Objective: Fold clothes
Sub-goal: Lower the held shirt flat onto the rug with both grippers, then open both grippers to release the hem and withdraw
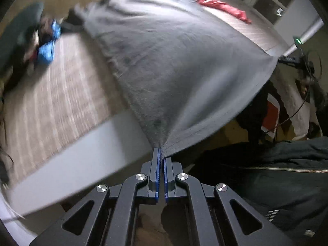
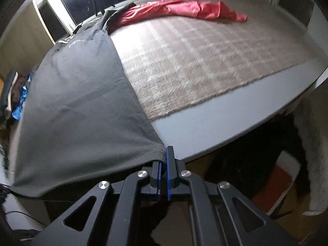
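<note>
A grey T-shirt (image 1: 168,61) is stretched out over the table, its hem pulled taut toward me. My left gripper (image 1: 161,153) is shut on one bottom corner of the shirt, held just off the table's near edge. My right gripper (image 2: 164,153) is shut on the other bottom corner of the same shirt (image 2: 78,102), also at the near edge. The shirt's collar end lies far across the table. The left view is motion-blurred.
A beige woven mat (image 2: 205,61) covers the white table (image 2: 215,123). A red garment (image 2: 184,8) lies at the far side; it also shows in the left wrist view (image 1: 223,8). A pile of clothes with blue cloth (image 1: 48,43) sits at the left. A dark jacket (image 1: 266,174) hangs below the table edge.
</note>
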Action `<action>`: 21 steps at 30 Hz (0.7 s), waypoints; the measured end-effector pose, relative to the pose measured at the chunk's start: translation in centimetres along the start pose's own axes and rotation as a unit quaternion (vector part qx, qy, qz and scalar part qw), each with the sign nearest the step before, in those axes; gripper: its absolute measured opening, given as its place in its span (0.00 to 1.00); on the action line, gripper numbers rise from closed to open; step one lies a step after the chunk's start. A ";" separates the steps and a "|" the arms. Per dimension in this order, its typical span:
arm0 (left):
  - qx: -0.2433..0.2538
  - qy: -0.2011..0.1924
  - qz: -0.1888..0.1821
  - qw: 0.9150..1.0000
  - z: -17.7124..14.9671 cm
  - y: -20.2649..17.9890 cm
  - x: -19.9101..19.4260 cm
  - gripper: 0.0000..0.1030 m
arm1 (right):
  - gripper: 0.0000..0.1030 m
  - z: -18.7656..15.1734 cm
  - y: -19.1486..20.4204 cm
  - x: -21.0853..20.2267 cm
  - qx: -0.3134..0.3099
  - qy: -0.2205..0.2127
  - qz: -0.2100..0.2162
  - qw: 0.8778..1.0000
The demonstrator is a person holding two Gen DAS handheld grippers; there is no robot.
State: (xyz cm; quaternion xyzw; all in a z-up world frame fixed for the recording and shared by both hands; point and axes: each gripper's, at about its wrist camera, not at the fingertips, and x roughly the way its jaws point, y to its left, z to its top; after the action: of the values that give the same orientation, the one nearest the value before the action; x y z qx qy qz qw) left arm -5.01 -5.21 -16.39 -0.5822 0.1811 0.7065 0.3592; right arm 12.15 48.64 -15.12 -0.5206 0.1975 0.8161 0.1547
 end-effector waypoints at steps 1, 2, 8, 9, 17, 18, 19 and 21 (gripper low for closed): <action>-0.001 0.001 0.000 1.000 -0.1 0.1 0.1 0.02 | 0.03 0.1 0.0 0.0 0.000 0.002 0.003 1.000; 0.000 0.000 0.005 1.000 -0.2 0.1 0.1 0.02 | 0.03 0.2 0.1 0.0 -0.001 0.002 0.004 1.000; 0.022 -0.005 0.032 0.999 -0.2 -1.3 -0.2 0.02 | 0.03 0.9 0.4 -3.0 0.003 -0.035 0.035 0.999; 0.028 -0.012 0.039 0.999 -0.1 -1.7 -0.6 0.02 | 0.03 0.9 0.3 -3.2 0.000 -0.041 0.032 0.999; 0.036 0.020 0.034 0.999 -1.1 -2.4 2.7 0.02 | 0.03 0.3 -0.2 1.0 -0.027 0.008 -0.023 0.999; 0.035 0.023 0.035 0.999 -1.2 -2.4 2.7 0.02 | 0.03 0.3 0.0 1.2 -0.033 0.011 -0.028 0.999; 0.035 0.025 0.035 0.998 -1.3 -2.4 2.8 0.02 | 0.03 0.3 0.1 1.4 -0.040 0.014 -0.033 0.999; 0.034 0.030 0.036 0.998 -1.4 -2.4 3.0 0.06 | 0.03 0.2 -0.2 2.0 -0.045 0.025 -0.037 0.998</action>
State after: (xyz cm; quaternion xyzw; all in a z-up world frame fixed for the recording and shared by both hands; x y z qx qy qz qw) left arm -2.52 -3.66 -19.18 -0.5841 0.2362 0.6944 0.3476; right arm 11.25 48.97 -16.92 -0.5545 0.1445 0.8045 0.1561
